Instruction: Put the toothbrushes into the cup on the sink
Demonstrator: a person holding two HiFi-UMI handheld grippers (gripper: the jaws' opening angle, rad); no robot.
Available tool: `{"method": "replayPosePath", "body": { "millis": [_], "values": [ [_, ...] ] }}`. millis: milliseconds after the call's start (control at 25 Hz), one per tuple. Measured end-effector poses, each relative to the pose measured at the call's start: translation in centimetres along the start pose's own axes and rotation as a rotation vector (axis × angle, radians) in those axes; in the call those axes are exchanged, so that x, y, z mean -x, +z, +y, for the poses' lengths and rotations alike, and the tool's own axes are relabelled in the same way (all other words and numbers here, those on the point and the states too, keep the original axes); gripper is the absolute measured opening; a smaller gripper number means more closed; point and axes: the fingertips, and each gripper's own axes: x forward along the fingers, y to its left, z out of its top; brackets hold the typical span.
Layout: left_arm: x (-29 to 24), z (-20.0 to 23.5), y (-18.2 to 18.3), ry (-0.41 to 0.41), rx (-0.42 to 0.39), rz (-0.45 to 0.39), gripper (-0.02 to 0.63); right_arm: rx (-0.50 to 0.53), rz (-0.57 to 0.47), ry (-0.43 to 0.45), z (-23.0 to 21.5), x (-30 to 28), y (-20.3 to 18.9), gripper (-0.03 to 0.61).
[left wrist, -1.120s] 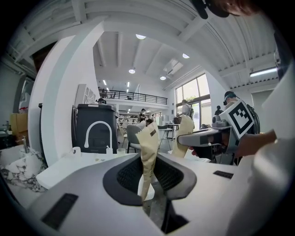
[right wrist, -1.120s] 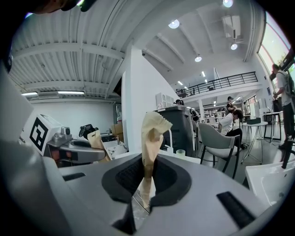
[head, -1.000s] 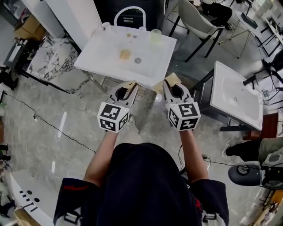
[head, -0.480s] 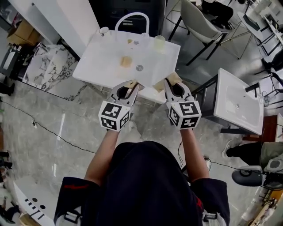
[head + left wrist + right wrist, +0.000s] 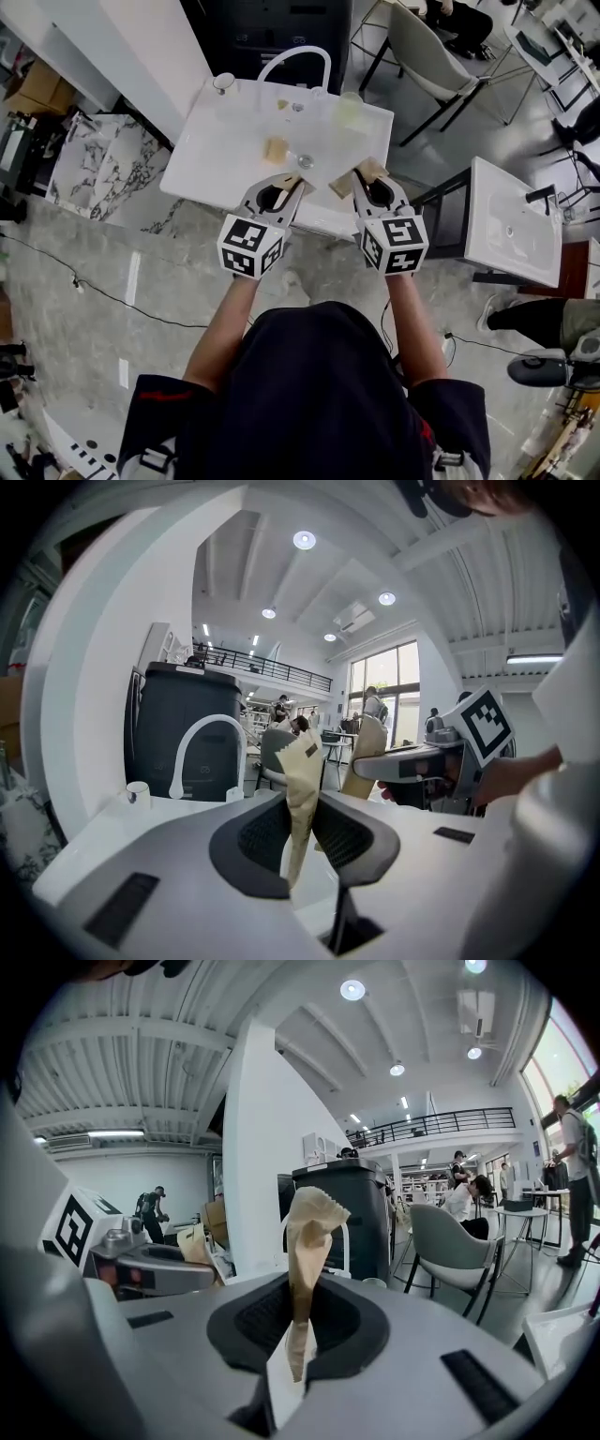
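The white sink (image 5: 225, 141) with a curved white faucet (image 5: 293, 58) stands ahead, and a translucent cup (image 5: 350, 110) sits on its back right corner. My left gripper (image 5: 291, 184) is shut on a brown paper-wrapped toothbrush (image 5: 280, 180) over the sink's front edge. In the left gripper view that packet (image 5: 302, 789) stands upright between the pads. My right gripper (image 5: 362, 178) is shut on a second paper-wrapped toothbrush (image 5: 369, 171), which the right gripper view shows as a crumpled brown packet (image 5: 305, 1260). Both grippers are level, side by side.
A small brown block (image 5: 276, 149) lies in the basin near the drain (image 5: 305, 161). A small white cup (image 5: 223, 83) stands at the back left corner. A second sink (image 5: 511, 220) is at the right, a chair (image 5: 422, 47) behind, and a marble slab (image 5: 103, 150) at the left.
The sink has come closer in the head view. Both grippers have moved forward from the floor in front of it to its front edge, each holding its packet.
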Motion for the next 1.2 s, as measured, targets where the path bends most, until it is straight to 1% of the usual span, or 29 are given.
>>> {"method": "replayPosePath", "body": {
  "millis": [280,480,800,960,1200],
  "values": [
    [-1.2,3.2,-0.8,-0.042,0.022,0.016,0.077,-0.017,0.036,-0.044,-0.7,-2.7,-0.7,0.054],
    [-1.8,4.8,-1.2,-0.057,0.033,0.027,0.077,-0.017,0.054,-0.057,-0.9,-4.2,-0.8,0.054],
    [-3.4,4.9,-1.3,-0.088,0.029,0.045,0.077,-0.023,0.072,-0.063,-2.0,-5.5,-1.0,0.054],
    [-4.5,4.7,-1.7,-0.083,0.031,0.059,0.077,-0.036,0.079,-0.056,-3.1,-5.9,-1.7,0.054],
    [-7.3,4.8,-2.0,-0.050,0.026,0.084,0.077,-0.069,0.084,-0.040,-5.9,-7.4,-2.4,0.054]
  ]
}}
